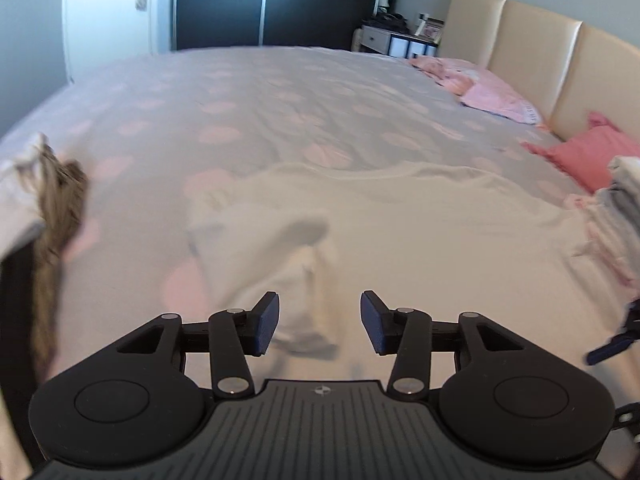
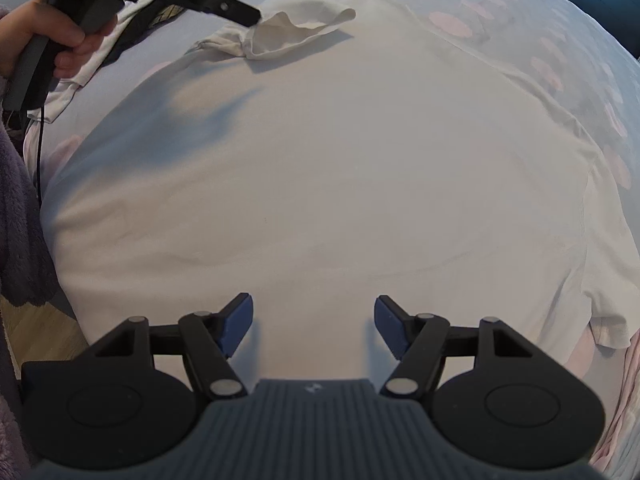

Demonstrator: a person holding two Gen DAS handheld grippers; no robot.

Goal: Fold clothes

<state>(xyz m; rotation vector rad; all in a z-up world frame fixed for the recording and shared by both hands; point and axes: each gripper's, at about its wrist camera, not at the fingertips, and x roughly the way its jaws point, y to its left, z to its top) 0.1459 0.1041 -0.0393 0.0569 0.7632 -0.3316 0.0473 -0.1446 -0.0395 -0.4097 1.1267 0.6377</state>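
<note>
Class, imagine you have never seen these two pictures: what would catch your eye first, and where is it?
First, the big white T-shirt spread flat across the middle of the dotted bedspread, one sleeve flipped over at its far left corner. Next, the left tongs, gripped by a hand, reaching to that sleeve, their jaws apart. At the far right of the left wrist view, a coral cushion lies by the cream headboard.
</note>
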